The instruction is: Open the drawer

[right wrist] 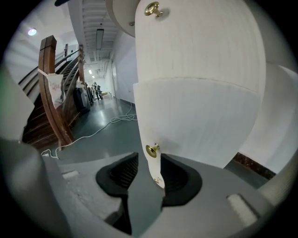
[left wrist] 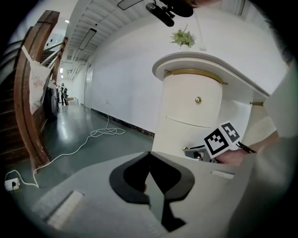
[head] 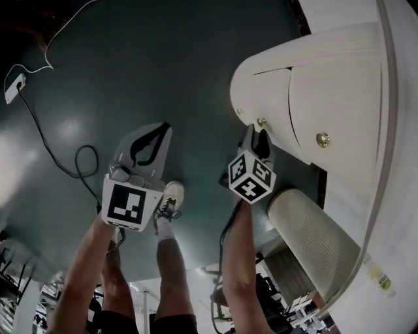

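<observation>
A white rounded cabinet (head: 339, 78) (left wrist: 186, 116) (right wrist: 200, 93) has curved drawer fronts with brass knobs. My right gripper (head: 256, 134) (right wrist: 149, 160) is open at the lower drawer's knob (head: 261, 122) (right wrist: 152, 149). The knob sits between the fingertips, and I see no pad pressing on it. The left gripper view shows it low against the cabinet's foot (left wrist: 202, 152). An upper knob (head: 322, 139) (left wrist: 198, 99) (right wrist: 153, 8) is untouched. My left gripper (head: 160, 130) (left wrist: 149, 155) hangs over the floor to the left, fingertips meeting, holding nothing.
Dark green floor (head: 163, 59) spreads left of the cabinet. On it lie a black cable (head: 78, 163), a white cable (left wrist: 100, 135) and a white plug box (head: 13, 88). A wooden stair rail (left wrist: 28, 93) stands far left. A beige ribbed roll (head: 307, 235) sits below the cabinet.
</observation>
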The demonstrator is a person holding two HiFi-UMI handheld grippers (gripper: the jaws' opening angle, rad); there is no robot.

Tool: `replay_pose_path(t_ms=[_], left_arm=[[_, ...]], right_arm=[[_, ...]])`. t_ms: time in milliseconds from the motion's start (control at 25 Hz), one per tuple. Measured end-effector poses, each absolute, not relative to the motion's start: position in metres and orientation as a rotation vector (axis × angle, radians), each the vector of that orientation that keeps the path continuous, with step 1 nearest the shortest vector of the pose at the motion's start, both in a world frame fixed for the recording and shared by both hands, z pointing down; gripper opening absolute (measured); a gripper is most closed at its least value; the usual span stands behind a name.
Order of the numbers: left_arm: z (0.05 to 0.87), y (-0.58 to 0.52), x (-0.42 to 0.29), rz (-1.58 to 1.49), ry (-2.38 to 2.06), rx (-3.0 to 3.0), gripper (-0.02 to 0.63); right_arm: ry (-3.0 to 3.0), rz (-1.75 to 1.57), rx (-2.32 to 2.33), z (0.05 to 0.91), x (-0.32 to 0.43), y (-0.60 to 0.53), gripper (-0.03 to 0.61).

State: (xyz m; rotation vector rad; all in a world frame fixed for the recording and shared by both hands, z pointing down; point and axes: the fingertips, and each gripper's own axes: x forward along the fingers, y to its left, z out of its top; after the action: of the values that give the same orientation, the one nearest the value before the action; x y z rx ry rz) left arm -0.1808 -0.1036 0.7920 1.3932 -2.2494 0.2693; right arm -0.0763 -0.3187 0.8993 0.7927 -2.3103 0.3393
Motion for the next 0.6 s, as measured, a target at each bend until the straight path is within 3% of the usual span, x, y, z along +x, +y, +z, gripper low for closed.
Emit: replay_pose_path(t_ms=[440,600], left_arm=[[0.793,-0.094,-0.184,0.276,-2.262,1.372,0.011],[0.794,-0.089,-0.184,0.271,-2.272,1.361,0.011]], right_arm=[[-2.299,0.308,0.788,0.898,-0.090,-0.324,0.150],[-2.259,0.208,0.820,0.899,-0.086,-0.329,0.080]])
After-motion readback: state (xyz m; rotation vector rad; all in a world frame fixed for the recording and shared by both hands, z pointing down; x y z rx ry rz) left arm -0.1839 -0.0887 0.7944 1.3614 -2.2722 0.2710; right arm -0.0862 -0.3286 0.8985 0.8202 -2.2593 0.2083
